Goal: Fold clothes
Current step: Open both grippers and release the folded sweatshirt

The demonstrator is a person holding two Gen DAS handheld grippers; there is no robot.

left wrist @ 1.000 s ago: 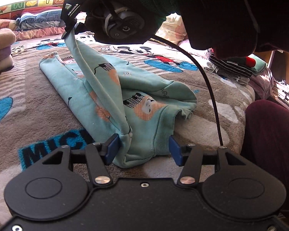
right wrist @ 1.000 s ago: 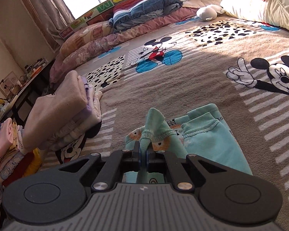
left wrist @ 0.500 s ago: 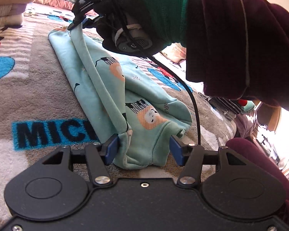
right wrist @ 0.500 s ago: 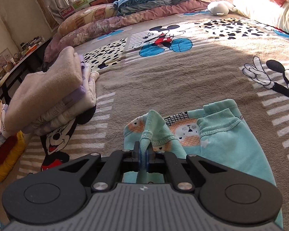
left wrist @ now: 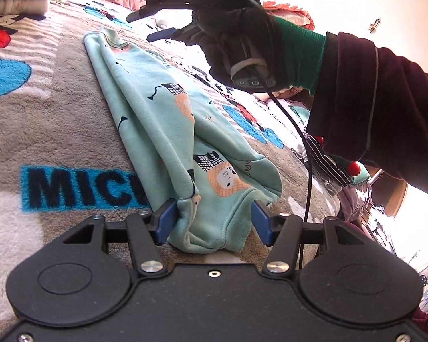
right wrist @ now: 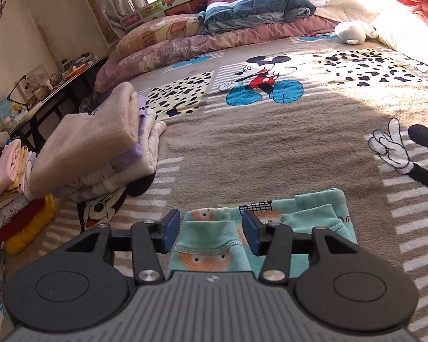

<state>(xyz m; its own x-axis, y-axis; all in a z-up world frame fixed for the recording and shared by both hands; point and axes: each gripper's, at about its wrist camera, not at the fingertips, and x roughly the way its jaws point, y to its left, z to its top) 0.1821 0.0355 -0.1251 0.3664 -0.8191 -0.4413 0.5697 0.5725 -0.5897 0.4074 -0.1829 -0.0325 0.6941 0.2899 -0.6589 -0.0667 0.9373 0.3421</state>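
The garment's (left wrist: 168, 131) near end is partly hidden behind the left gripper (left wrist: 214, 222), lying between its wide-open jaws. The far hem lies between the right gripper's (right wrist: 209, 235) open jaws, unheld, on the blanket (right wrist: 271, 148).

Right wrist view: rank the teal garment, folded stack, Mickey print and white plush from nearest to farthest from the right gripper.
1. Teal garment, between the right gripper fingers.
2. Folded stack, left.
3. Mickey print, ahead, centre.
4. White plush, far right, by the pillows.
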